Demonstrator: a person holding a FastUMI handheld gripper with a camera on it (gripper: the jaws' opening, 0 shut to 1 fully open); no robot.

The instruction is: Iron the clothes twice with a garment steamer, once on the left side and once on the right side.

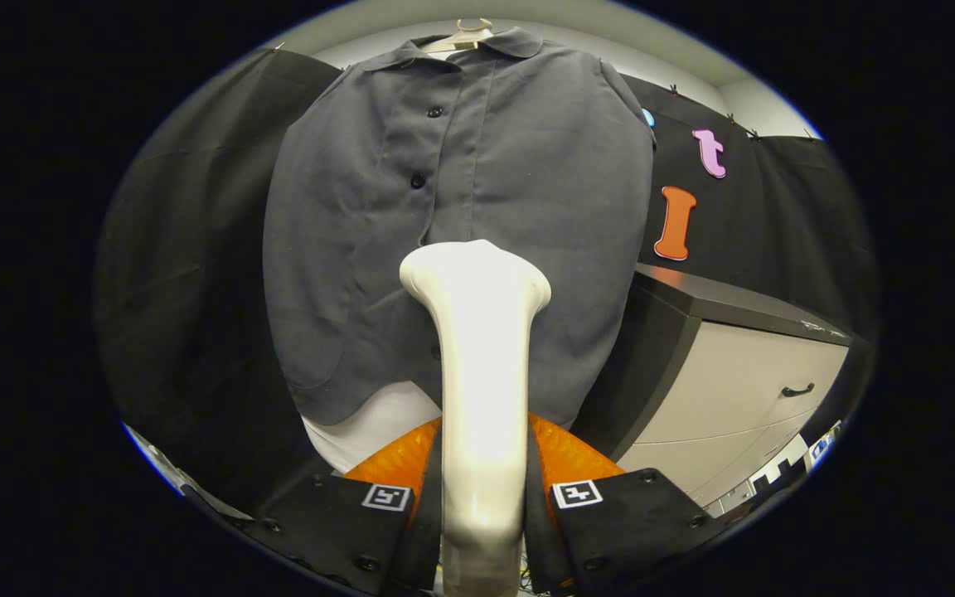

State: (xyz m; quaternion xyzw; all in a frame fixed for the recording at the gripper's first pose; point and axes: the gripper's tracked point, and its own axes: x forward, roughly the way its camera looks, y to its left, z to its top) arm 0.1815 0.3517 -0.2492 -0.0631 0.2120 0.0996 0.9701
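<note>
Gripping a white garment steamer (482, 390) by its slim handle, the gripper (482, 485) has both fingers pressed against the handle's sides, closed just as wide as the handle, so the steamer stands upright between them. The steamer's flared head sits above and ahead of the fingers, facing a dark grey button-up shirt (461, 207) that hangs from a pale hanger (465, 35). The head is set against the shirt's lower middle, close to the button placket (428, 145); whether it touches the cloth or hovers just off it cannot be told.

Below the shirt's curved hem, a patch of white surface (378, 423) shows. Beside the shirt stands a light-fronted cabinet (743, 381) with a dark top and a drawer handle.

Several things could go wrong from here. The handle looks smooth and rounded, so it may twist or slide between the fingers if the head drags on the fabric. The shirt hangs loose, so a firm push would probably swing it away instead of smoothing it, and a crease could be pressed in. The head sits near the centre line, so a pass started here might overlap both halves and leave one side short. Catching a button could snag the head. Moving toward the cabinet risks a knock.
</note>
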